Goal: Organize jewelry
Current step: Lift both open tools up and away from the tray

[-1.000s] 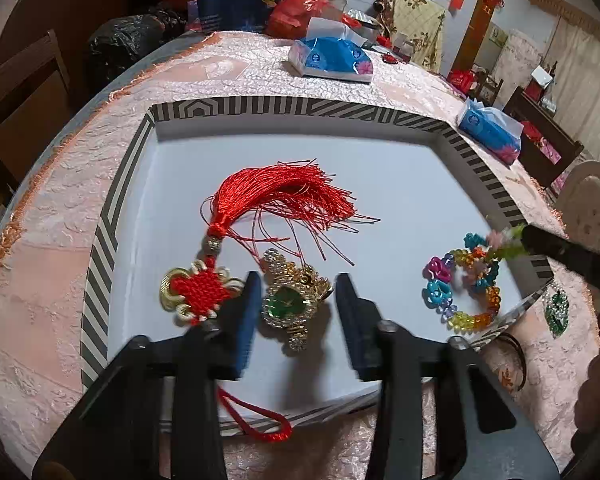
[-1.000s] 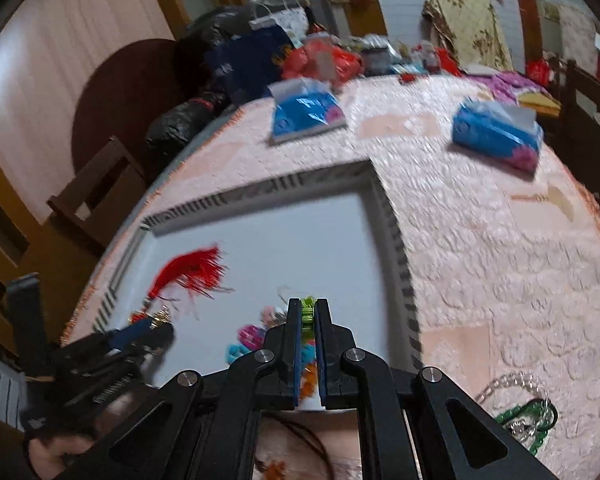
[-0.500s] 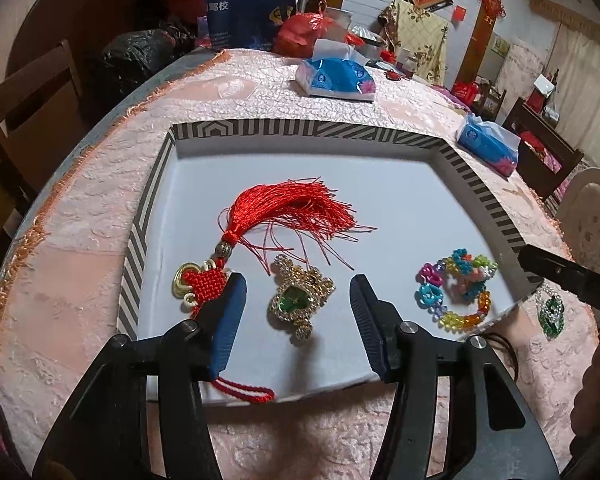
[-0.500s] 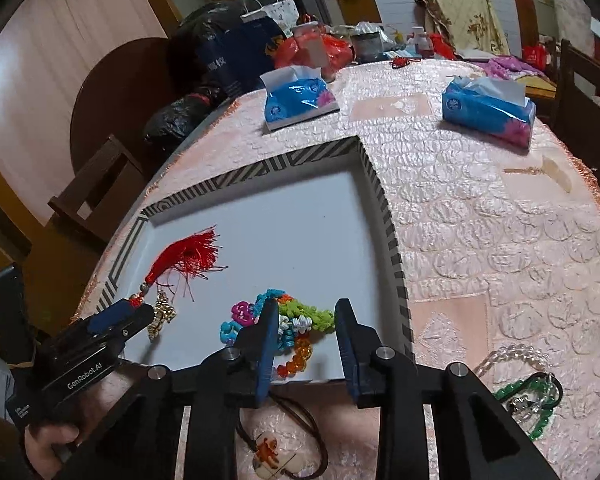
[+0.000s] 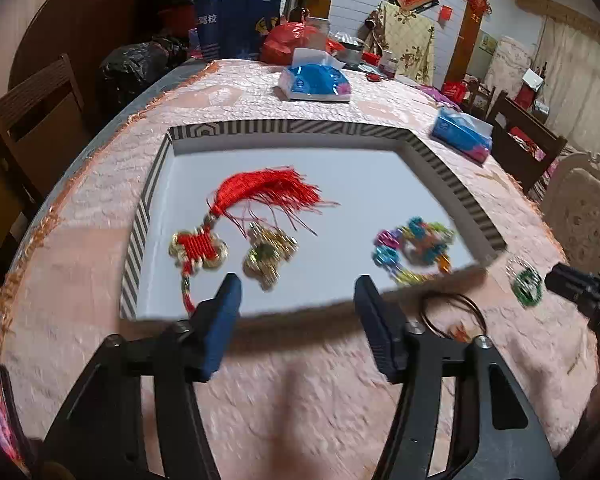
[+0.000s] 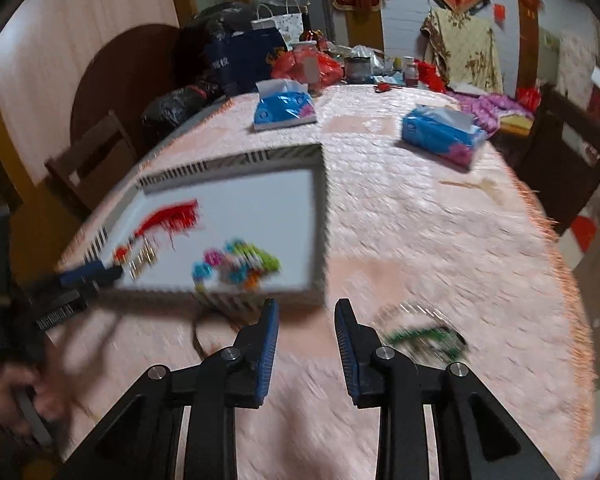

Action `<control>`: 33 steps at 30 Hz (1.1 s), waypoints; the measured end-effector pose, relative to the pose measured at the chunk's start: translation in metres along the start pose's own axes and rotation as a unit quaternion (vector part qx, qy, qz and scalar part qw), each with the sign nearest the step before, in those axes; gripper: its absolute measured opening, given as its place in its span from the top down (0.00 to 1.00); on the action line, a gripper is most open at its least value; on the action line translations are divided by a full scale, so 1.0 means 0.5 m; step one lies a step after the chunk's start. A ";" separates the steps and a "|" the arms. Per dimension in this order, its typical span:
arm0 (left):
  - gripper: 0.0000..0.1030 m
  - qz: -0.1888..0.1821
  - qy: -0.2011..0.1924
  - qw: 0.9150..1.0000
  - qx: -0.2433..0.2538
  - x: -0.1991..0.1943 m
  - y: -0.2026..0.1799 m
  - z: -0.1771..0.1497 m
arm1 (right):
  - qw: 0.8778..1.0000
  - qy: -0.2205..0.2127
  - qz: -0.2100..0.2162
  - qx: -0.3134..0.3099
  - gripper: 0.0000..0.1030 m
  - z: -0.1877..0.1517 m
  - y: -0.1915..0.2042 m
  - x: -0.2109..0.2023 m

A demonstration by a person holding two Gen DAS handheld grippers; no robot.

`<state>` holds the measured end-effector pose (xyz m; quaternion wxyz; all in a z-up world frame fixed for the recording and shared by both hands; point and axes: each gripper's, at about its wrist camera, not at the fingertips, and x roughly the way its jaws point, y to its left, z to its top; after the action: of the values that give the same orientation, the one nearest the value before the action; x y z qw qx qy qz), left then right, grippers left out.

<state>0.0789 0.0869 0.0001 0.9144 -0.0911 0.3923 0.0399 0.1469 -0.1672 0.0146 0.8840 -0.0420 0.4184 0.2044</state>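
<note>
Left claw (image 5: 296, 312) is opening, empty; right claw (image 6: 306, 332) stands part open, empty. The green pendant (image 6: 428, 340) on the worktop (image 6: 420, 240) lies right of the tray (image 6: 320, 216); a rushed grab might pinch cloth instead.

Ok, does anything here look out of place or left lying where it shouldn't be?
Yes. Three pieces lie in the striped-edged tray, but a green pendant and a dark cord necklace sit outside it on the pink tablecloth, by its near corner. The red tassel knot's loop reaches the tray's near edge.
</note>
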 end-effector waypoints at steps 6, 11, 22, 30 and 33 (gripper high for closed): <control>0.40 -0.016 0.001 1.000 0.021 -0.028 -0.045 -0.050 | 0.999 0.008 -0.038 0.025 0.65 -0.074 -0.039 -0.031; 0.40 -0.022 0.022 0.999 0.044 -0.014 -0.076 -0.097 | 0.996 -0.003 -0.044 0.079 0.65 -0.104 -0.058 -0.046; 0.37 -0.026 0.037 0.998 0.043 0.010 -0.075 -0.130 | 0.992 0.025 -0.059 0.111 0.58 -0.144 -0.052 -0.021; 0.33 -0.030 0.038 0.998 0.046 0.010 -0.076 -0.131 | 0.989 0.053 -0.065 0.123 0.58 -0.157 -0.054 0.002; 0.32 -0.034 0.038 0.998 0.045 0.011 -0.076 -0.130 | 0.990 0.051 -0.063 0.118 0.53 -0.158 -0.049 0.001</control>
<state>0.0417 0.0366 -0.0427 0.9027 -0.0642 0.4252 -0.0121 0.0998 -0.2085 -0.0394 0.8713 0.0254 0.4808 0.0949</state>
